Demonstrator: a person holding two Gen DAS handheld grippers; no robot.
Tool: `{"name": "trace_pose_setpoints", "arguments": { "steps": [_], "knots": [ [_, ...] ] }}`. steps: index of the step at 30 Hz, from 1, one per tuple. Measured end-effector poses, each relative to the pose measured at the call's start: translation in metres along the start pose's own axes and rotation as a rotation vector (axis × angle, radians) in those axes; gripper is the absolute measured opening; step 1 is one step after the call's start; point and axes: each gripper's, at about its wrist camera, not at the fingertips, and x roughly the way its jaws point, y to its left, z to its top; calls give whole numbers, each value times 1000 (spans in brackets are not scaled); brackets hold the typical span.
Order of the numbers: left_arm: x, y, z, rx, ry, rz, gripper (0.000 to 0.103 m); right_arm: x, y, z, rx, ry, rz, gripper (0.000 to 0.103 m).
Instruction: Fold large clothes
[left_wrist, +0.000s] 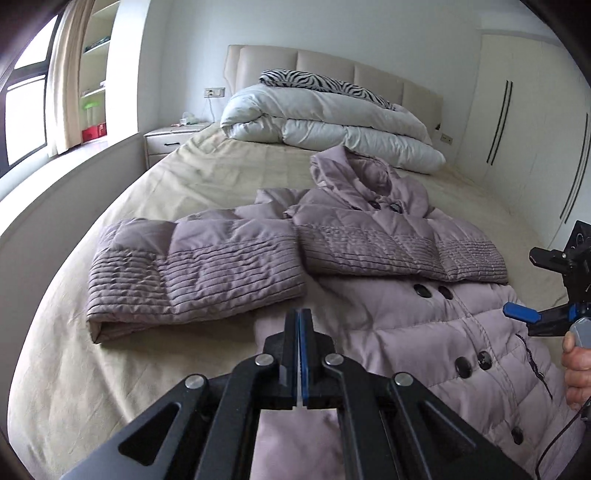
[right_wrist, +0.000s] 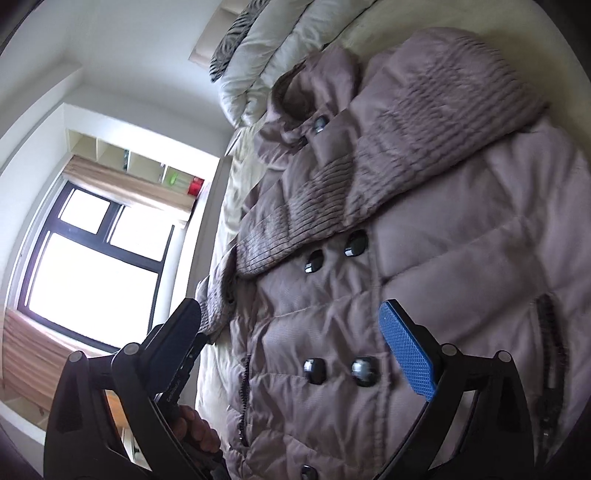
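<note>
A mauve quilted puffer coat (left_wrist: 399, 325) with black buttons lies front-up on the bed. One sleeve (left_wrist: 399, 251) is folded across its chest; the other sleeve (left_wrist: 195, 273) lies out to the left on the sheet. My left gripper (left_wrist: 300, 317) is shut and empty, hovering over the coat's left edge. My right gripper (right_wrist: 291, 321) is open and empty above the coat's front (right_wrist: 424, 258), rolled sideways; it also shows in the left wrist view (left_wrist: 524, 314) at the right edge.
The bed has a beige sheet (left_wrist: 207, 177). A folded white duvet (left_wrist: 325, 122) and a zebra pillow (left_wrist: 317, 81) lie by the headboard. A nightstand (left_wrist: 170, 140) and window (left_wrist: 26, 110) are left, wardrobe doors (left_wrist: 517, 122) right.
</note>
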Motion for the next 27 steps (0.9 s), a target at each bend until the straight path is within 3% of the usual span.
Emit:
{"name": "trace_pose_setpoints", "arguments": {
  "steps": [5, 10, 18, 19, 21, 22, 23, 27],
  "knots": [
    [-13, 55, -3, -132, -4, 14, 19, 103, 70, 6, -80, 180, 112, 99],
    [-32, 82, -8, -167, -32, 21, 36, 196, 95, 13, -19, 298, 96, 91],
    [-52, 118, -13, -263, -56, 16, 44, 256, 116, 8, -53, 359, 70, 73],
    [-52, 119, -14, -265, -55, 14, 44, 262, 120, 7, -73, 368, 57, 66],
    [-50, 116, -14, -260, -50, 15, 44, 275, 124, 5, -103, 390, 14, 42],
    [-49, 115, -15, -262, -46, 12, 44, 278, 122, 6, -106, 400, -10, 22],
    [-48, 115, -16, -267, -43, 9, 44, 282, 121, 7, -105, 403, -32, 15],
    [-49, 115, -20, -287, -36, 13, 44, 277, 132, 10, -168, 378, -47, 11]
  ]
}}
